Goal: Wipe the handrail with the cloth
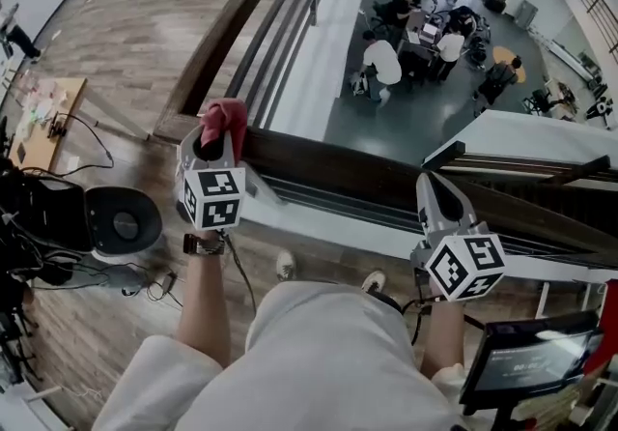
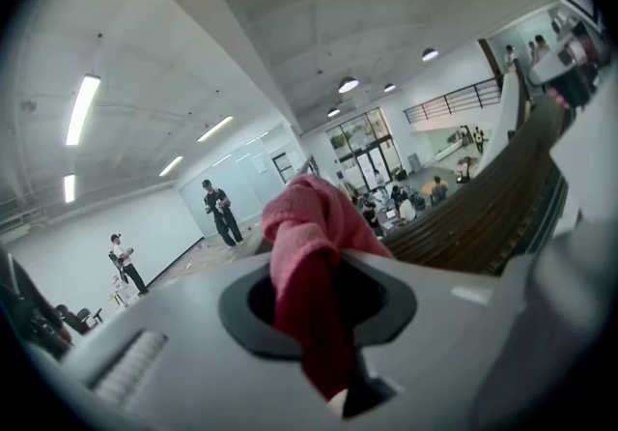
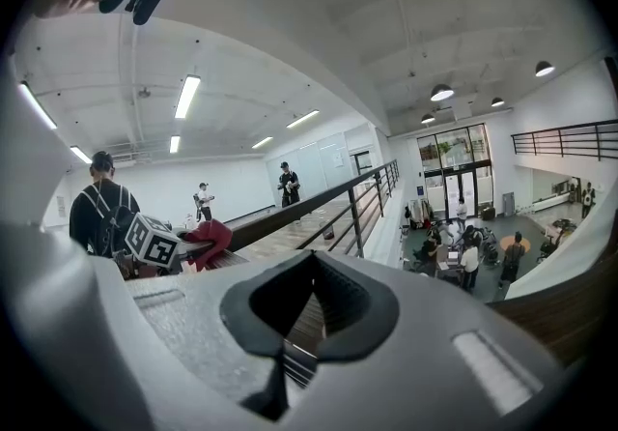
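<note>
Left gripper [image 1: 214, 151] holds the pink cloth [image 2: 311, 226] pinched between its fingers [image 2: 174, 342].

Lower part of cloth [image 1: 224, 116] hidden inside left gripper [image 1: 217, 139]

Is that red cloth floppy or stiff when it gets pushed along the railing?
Probably floppy: the red fabric cloth bunches and folds where the jaws of the left gripper pinch it. It likely weighs little, since a small pinch holds it up. Pushed along the dark wooden handrail, it would probably crumple and drag rather than slide stiffly.
</note>
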Motion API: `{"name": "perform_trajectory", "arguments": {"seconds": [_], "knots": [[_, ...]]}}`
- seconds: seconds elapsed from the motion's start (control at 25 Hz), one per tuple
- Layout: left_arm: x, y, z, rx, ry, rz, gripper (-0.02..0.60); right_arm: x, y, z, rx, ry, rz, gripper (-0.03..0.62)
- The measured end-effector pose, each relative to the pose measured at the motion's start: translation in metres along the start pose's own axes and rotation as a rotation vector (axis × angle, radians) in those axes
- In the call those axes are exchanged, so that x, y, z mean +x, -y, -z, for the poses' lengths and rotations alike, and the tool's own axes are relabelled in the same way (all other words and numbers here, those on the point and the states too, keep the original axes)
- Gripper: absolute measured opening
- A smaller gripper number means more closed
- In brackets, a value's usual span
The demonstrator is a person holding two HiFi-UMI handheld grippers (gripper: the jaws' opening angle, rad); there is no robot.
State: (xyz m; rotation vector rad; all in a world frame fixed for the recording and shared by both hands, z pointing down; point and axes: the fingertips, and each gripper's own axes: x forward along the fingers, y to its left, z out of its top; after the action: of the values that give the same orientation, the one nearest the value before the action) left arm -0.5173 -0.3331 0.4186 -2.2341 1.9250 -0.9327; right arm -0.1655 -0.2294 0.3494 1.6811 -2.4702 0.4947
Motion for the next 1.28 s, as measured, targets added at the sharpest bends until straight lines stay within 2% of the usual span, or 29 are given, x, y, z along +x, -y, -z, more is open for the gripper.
{"name": "perform_trajectory", "arguments": {"seconds": [0.44, 1.28], "knots": [[-0.018, 0.083, -0.035, 0.003, 0.036, 0.075, 0.083, -0.027, 0.040, 0.009, 0.014, -0.016, -0.003, 0.003], [-0.042, 0.189, -0.080, 0.027, 0.062, 0.122, 0.083, -0.053, 0.098, 0.003, 0.008, -0.019, -0.074, 0.003]]}}
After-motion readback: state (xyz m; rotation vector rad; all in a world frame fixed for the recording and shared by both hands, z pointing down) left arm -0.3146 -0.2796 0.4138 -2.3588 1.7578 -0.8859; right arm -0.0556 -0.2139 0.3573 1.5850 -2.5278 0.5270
